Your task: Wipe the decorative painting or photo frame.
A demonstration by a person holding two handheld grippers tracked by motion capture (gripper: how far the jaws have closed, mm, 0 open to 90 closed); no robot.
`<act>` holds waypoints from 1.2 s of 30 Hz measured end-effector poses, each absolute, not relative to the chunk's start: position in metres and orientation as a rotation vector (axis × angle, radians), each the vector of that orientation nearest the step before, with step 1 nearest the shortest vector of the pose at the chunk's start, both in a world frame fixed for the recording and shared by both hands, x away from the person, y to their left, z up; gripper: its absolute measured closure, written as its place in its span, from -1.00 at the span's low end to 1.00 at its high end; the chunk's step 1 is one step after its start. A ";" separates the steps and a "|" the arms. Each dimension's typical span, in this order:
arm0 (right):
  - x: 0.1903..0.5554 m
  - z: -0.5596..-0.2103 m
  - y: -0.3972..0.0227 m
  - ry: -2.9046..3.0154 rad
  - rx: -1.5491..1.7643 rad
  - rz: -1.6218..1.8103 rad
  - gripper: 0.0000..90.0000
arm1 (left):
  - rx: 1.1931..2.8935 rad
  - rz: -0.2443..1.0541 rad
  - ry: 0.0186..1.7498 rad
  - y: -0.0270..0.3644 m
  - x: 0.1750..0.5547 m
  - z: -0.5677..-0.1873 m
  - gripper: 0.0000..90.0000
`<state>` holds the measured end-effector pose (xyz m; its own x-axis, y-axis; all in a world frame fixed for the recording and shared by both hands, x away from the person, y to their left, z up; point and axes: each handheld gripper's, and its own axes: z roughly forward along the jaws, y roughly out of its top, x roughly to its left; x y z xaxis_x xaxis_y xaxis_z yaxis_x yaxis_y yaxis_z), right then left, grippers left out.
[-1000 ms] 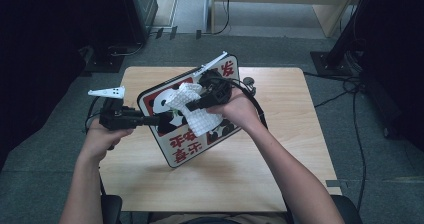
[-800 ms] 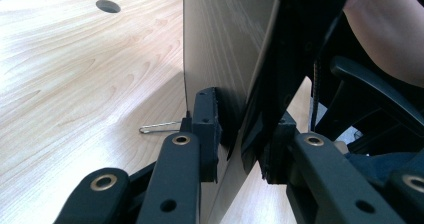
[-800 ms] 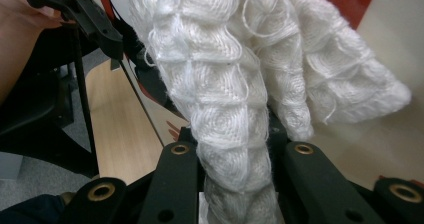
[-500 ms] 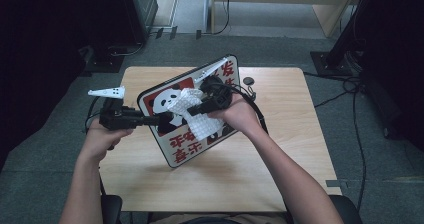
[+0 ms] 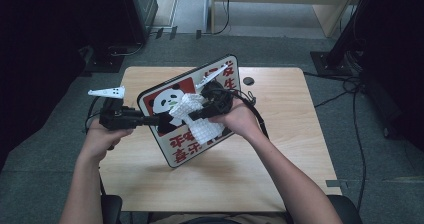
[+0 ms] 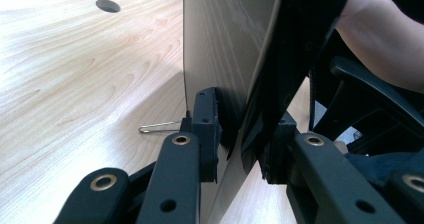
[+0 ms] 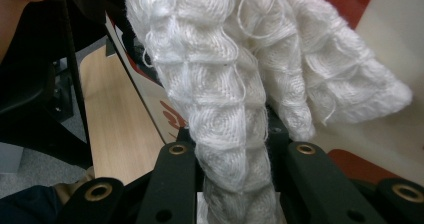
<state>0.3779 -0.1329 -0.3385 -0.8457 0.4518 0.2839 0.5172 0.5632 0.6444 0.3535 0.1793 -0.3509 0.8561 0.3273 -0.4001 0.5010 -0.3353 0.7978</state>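
A rectangular sign board (image 5: 192, 146) with a panda picture and red characters is held tilted above the table. My left gripper (image 5: 152, 120) is shut on its left edge. In the left gripper view the pads (image 6: 207, 119) pinch the board (image 6: 225, 44) edge-on, at the left gripper (image 6: 235, 134). My right gripper (image 5: 197, 115) is shut on a white knitted cloth (image 5: 202, 129) that lies against the sign's face. In the right gripper view the cloth (image 7: 225, 84) bulges out from between the jaws of the right gripper (image 7: 235, 149), with the sign (image 7: 395, 34) behind it.
The wooden table (image 5: 280, 174) has a round cable hole (image 5: 248, 80) at the back. A thin metal pin (image 6: 160, 127) lies on the tabletop below the board. Black cables (image 5: 350, 94) trail on the floor at the right, and dark equipment (image 5: 135, 9) stands behind the table.
The right gripper has dragged the cloth down the sign's face toward the person. The left gripper has kept its hold in the same place.
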 end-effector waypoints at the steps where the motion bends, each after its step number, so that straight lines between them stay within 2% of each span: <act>1: 0.378 -0.339 -0.133 -2.698 -0.839 -1.156 0.67 | 1.951 -0.202 0.611 0.179 0.354 -0.351 0.64; 36: 0.366 -0.385 -0.138 -2.679 -0.840 -1.157 0.65 | 1.953 -0.208 0.609 0.180 0.354 -0.351 0.63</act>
<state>0.3656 -0.1382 -0.3845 -0.8418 0.4467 0.3030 0.5268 0.5578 0.6413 0.3535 0.1797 -0.3512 0.8563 0.3234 -0.4027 0.5021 -0.3384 0.7959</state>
